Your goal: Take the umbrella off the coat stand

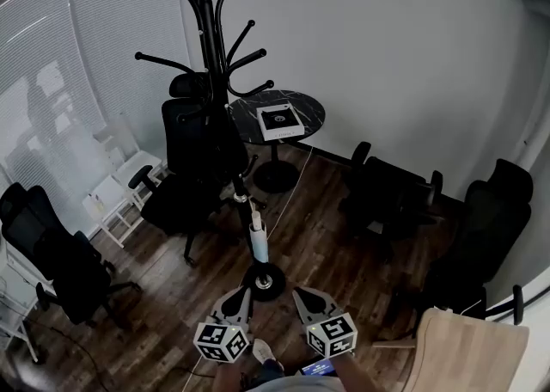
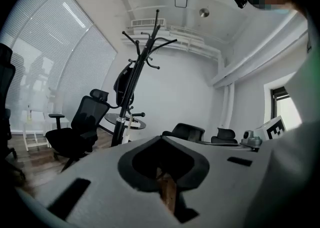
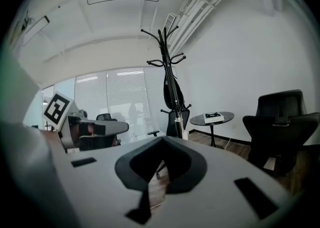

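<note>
Facing coat stand [image 1: 206,29], left tongs [image 1: 241,296], right tongs [image 1: 302,296] pressed together, umbrella indiscernible

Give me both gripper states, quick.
Left gripper: shut, holding nothing.
Right gripper: shut, holding nothing.

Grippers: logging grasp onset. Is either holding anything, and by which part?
Nothing is held: left gripper and right gripper are both shut and empty.
</note>
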`<state>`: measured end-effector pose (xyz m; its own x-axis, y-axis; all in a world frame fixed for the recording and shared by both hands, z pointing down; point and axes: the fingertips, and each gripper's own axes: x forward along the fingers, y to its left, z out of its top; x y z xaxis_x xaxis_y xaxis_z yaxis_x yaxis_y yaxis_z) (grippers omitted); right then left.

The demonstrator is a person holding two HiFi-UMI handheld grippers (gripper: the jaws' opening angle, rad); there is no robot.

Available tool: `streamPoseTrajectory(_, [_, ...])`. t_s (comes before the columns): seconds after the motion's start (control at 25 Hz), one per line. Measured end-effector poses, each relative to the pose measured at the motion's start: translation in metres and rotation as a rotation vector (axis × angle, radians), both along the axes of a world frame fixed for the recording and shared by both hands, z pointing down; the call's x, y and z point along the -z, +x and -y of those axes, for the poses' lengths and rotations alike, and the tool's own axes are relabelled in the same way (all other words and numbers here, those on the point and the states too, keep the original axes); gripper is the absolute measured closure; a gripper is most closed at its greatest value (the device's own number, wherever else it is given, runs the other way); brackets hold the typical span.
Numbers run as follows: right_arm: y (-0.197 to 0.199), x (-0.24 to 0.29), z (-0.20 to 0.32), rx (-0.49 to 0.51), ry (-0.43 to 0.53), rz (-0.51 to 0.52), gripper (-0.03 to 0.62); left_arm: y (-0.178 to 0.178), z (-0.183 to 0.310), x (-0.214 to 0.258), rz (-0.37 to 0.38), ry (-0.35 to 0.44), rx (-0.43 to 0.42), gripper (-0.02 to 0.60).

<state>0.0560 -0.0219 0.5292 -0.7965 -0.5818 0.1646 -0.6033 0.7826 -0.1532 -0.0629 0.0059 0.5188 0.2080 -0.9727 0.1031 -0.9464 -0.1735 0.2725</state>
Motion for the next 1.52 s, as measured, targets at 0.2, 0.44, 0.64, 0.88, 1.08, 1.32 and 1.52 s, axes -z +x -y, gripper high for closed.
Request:
streamPoseTrajectory(0.2, [-0.006, 0.007, -0.004, 0.047, 0.005, 0.043, 0.582, -0.001, 0.001, -0.001, 0.002, -0.005, 0.011, 0.561])
streamPoseTrajectory(0.44, [-0.007, 0.01, -0.013, 0.099, 0.024, 0.034, 0.582, 0.015, 0.001, 0.019, 0.012, 0.096, -0.032, 0.561])
streamPoseTrajectory(0.64, [0.003, 0.009, -0.015, 0.102, 0.023, 0.024, 0.582, 0.025, 0.002, 0.014, 0.01, 0.077, -0.035, 0.561])
streamPoseTrajectory(0.88, [0.008, -0.002, -0.003, 0.076, -0.01, 0.011, 0.582, 0.034, 0.019, 0.011, -0.023, 0.081, -0.064, 0.561])
streamPoseTrajectory(1.08, [0.004, -0.006, 0.025, 0.041, -0.019, 0.01, 0.582, 0.022, 0.044, 0.006, -0.039, 0.069, -0.064, 0.561])
streamPoseTrajectory(1.32, [-0.02, -0.016, 0.057, 0.051, -0.051, 0.002, 0.582, -0.007, 0.079, -0.004, -0.062, 0.046, -0.043, 0.561])
streamPoseTrajectory(1.52, [-0.037, -0.028, 0.088, 0.044, -0.079, -0.015, 0.582, -0.024, 0.114, -0.015, -0.072, 0.03, -0.053, 0.561])
